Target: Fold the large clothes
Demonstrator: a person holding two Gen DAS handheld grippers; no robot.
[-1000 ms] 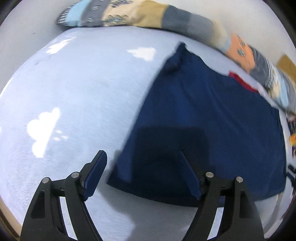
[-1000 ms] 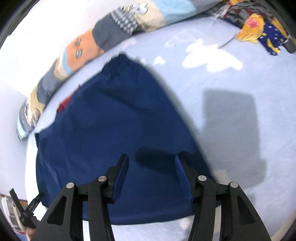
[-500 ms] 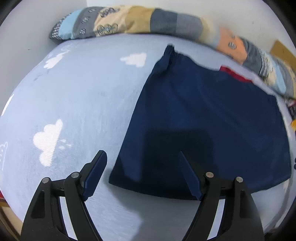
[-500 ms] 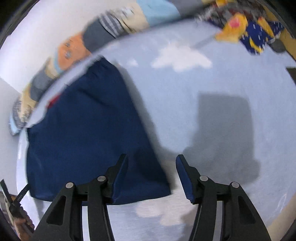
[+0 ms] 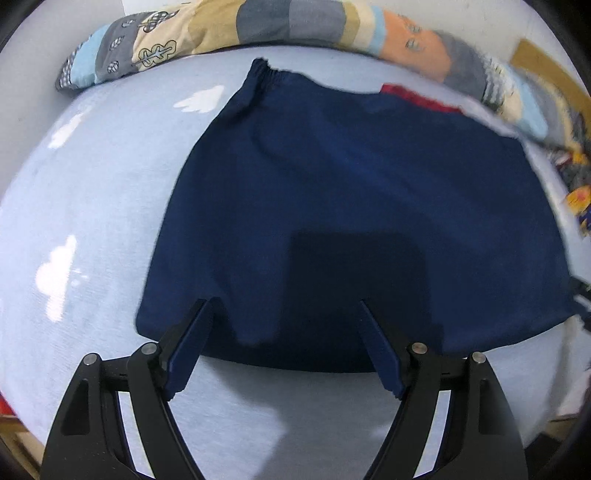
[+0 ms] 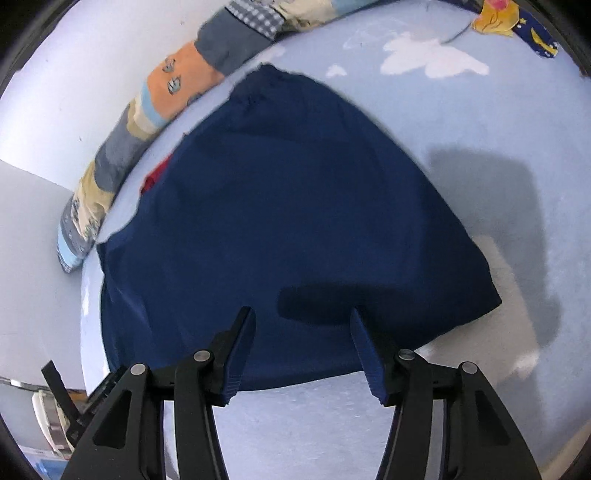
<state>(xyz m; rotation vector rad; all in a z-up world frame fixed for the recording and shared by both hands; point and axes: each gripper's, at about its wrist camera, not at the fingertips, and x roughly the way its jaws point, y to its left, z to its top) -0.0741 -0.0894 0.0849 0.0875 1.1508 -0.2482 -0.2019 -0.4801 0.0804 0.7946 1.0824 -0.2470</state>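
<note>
Here we are over the bed, and the navy garment [image 5: 351,192] lies spread flat on the pale blue sheet [image 5: 92,206], the one with the white cloud shapes, its gathered waistband end pointing toward the long patchwork bolster [image 5: 295,26] that runs along the wall. A scrap of red cloth [image 5: 417,98] peeks out from under the far edge of the navy fabric, right by that bolster. The left gripper [image 5: 286,306] hangs above the near hem, jaws standing wide apart, nothing between the blue pads but air, and its square shadow falls dark on the cloth. The right gripper [image 6: 301,315] hovers over the near hem too (seen from its own camera the garment fills the middle of the view), jaws parted and empty, not pinching any fabric. At the far corner of the sheet there's a crumpled yellow and dark blue patterned cloth [image 6: 517,26], well apart from the navy piece. Neither claw touches the garment.
</note>
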